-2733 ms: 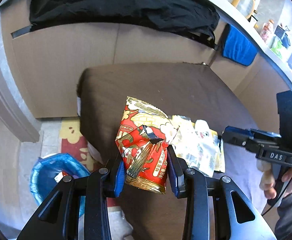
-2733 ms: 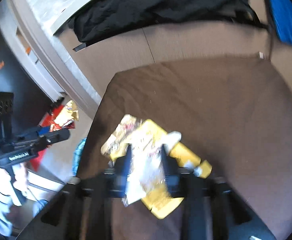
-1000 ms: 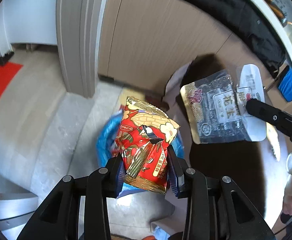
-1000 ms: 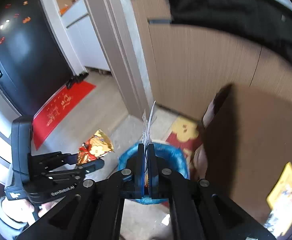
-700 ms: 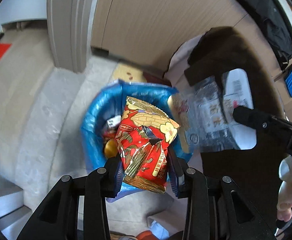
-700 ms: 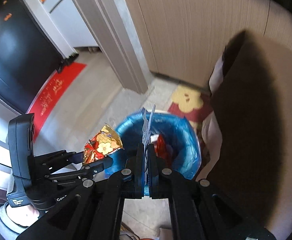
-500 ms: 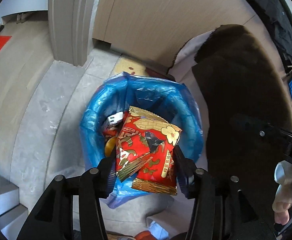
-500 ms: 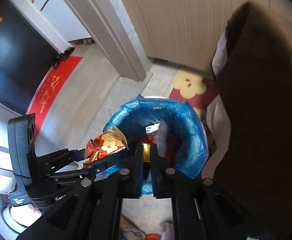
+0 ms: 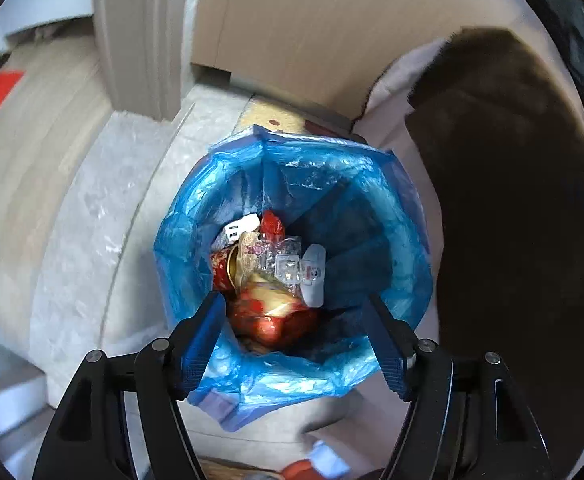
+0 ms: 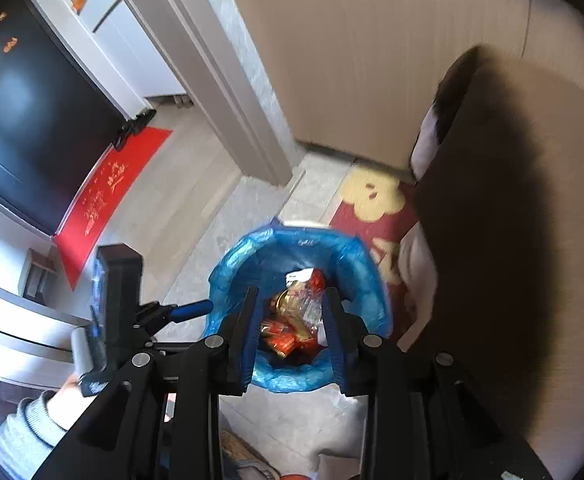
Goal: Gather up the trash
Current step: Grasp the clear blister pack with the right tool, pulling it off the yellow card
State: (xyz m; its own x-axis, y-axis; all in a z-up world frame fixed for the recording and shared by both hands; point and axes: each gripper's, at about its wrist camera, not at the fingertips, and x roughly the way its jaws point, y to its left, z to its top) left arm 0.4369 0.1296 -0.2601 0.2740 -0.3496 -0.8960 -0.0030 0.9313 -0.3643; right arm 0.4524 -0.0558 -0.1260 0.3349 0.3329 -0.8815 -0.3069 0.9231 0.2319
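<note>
You are holding both tools over the blue-lined trash bin [image 9: 220,184]: the left tool [image 9: 297,340] is gaping wide and empty, the right tool [image 10: 292,330] partly open, both having just been opening. The red snack wrapper [image 9: 270,322] and clear wrapper [image 9: 292,268] are lying inside the bin among other trash.

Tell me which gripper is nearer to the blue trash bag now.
Left. The left gripper hangs open right over the blue trash bag, its fingertips at the rim. The right gripper, also open and empty, is above it but higher.

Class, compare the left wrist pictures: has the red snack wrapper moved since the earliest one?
Yes. The red snack wrapper has left the open left gripper, whose jaws have just been opening, and lies inside the blue-lined bin.
</note>
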